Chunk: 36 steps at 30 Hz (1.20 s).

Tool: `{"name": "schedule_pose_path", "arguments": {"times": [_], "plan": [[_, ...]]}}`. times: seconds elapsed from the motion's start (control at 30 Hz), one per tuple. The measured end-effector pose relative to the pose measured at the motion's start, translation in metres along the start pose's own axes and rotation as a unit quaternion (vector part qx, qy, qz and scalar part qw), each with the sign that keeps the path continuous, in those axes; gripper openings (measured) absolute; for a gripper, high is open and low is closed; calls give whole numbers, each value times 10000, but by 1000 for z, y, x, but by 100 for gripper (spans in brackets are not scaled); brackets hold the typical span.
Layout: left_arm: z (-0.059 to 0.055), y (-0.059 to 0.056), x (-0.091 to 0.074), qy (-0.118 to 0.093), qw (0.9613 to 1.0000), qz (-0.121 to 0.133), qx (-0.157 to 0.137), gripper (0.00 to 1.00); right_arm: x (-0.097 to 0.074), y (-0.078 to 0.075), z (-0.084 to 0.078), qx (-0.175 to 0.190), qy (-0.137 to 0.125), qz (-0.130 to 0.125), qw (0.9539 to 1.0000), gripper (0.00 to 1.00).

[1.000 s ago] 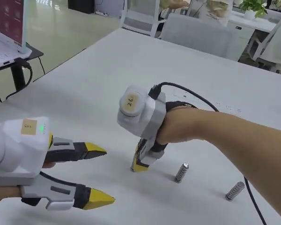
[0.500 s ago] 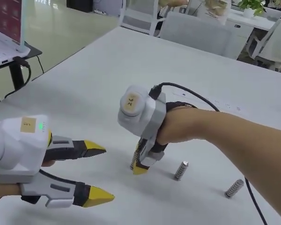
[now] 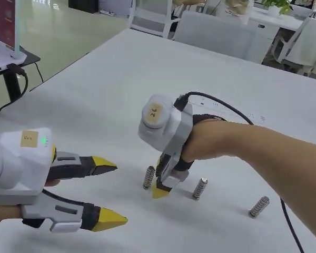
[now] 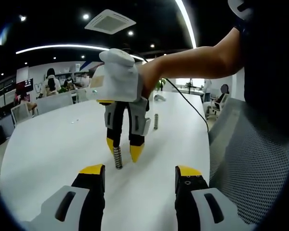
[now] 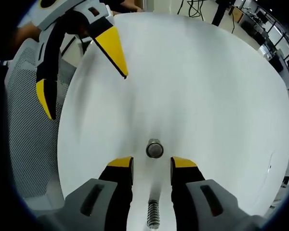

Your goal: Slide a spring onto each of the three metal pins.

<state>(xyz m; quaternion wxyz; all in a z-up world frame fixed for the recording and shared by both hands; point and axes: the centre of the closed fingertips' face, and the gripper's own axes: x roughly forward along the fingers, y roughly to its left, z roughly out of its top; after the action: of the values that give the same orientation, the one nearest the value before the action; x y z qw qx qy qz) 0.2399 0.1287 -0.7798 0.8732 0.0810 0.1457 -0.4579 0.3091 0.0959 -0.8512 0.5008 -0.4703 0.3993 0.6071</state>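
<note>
R gripper pointing down at table, jaws apart, nothing held. Upright spring on pin just beside its tips. 2nd spring upright nearby, 3rd spring tilted, farther right. L gripper open, empty, lower left.

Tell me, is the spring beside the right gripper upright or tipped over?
Upright: the spring stands on end beside the right gripper.
</note>
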Motion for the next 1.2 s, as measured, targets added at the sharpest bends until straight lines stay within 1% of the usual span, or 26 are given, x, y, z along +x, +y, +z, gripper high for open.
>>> {"name": "schedule_pose_path", "arguments": {"times": [0.1, 0.3, 0.43, 0.63, 0.67, 0.8, 0.97, 1.07, 1.13, 1.2], "plan": [[-1, 0, 1, 19, 10000, -7, 0, 53, -3, 1, -3, 45, -51, -12, 10000, 29], [-1, -1, 3, 33, 10000, -25, -17, 54, -12, 5, -6, 184, -278, -52, 9994, 30], [-1, -2, 4, 38, 10000, -34, -28, 54, -19, 8, -8, 179, -354, -128, 9991, 31], [0, -2, 8, 46, 10000, -41, -48, 55, -27, 15, -10, 233, -567, -206, 9979, 33], [0, -2, 8, 45, 10000, -43, -50, 55, -28, 17, -9, 268, -650, -214, 9973, 33], [0, -2, 8, 22, 9999, -31, -109, 56, -33, 24, -7, 323, -840, -233, 9957, 34], [0, -3, 8, 22, 9999, -26, -145, 57, -39, 31, -9, 365, -982, -299, 9940, 35], [1, -3, 9, -2, 9999, -19, -162, 58, -43, 36, -7, 433, -1142, -318, 9920, 35], [2, -4, 9, -24, 9998, -9, -191, 58, -46, 40, -6, 509, -1286, -333, 9898, 35], [2, -4, 9, -7, 9998, -10, -194, 59, -47, 43, -5, 551, -1364, -345, 9885, 35]]}}
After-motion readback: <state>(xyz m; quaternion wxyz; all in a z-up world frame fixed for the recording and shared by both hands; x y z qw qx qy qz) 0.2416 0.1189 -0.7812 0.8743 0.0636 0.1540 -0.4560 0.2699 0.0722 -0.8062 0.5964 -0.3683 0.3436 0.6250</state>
